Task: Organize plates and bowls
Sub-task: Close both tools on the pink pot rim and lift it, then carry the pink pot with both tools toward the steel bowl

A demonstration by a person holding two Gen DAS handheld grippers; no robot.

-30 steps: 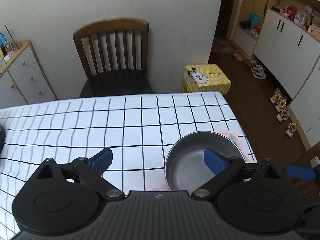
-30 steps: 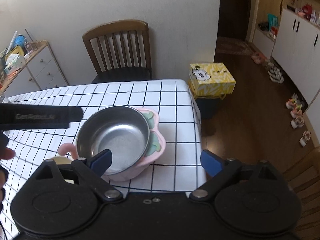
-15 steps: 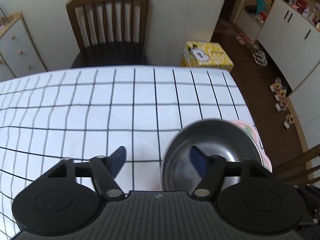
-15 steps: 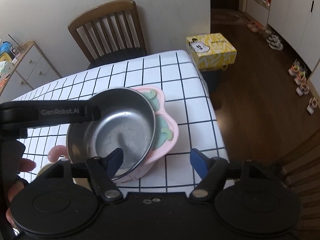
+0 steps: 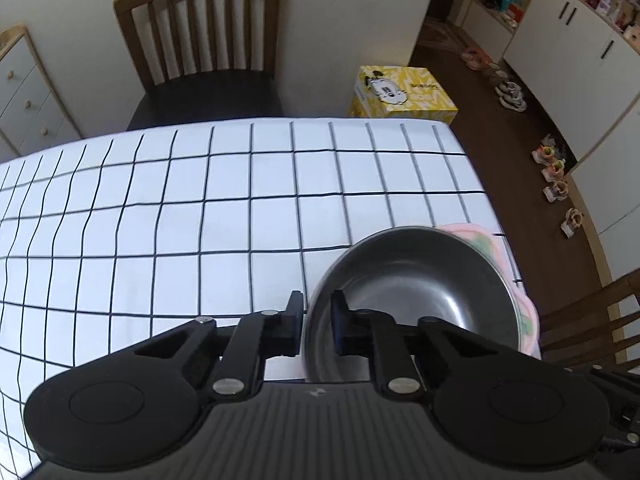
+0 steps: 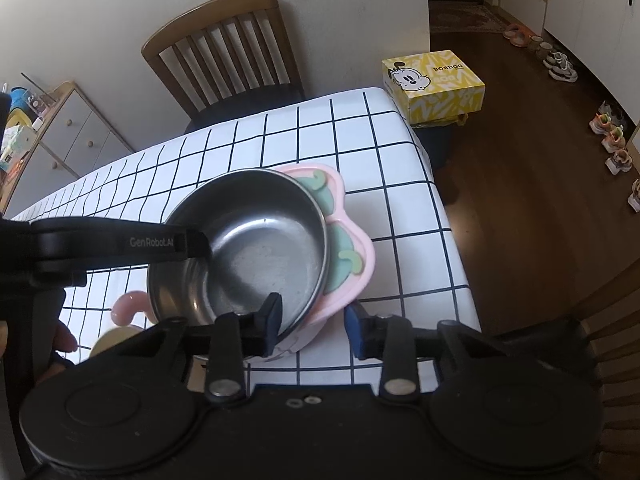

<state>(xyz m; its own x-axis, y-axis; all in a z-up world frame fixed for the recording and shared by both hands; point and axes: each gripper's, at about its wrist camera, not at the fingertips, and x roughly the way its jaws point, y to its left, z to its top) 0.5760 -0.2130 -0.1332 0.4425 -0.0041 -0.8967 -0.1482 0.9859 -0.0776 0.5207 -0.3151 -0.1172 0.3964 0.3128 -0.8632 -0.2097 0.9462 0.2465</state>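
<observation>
Soft, even daylight; both fisheye views sharp, edges strongly bowed, corners vignetted dark, mild glare on tablecloth (image 5: 240, 216).

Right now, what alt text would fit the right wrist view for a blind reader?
A round steel bowl sits in a pink plastic plate on a grid-patterned tablecloth. The left claw pinches the bowl's rim; the right claw straddles its near edge.
</observation>
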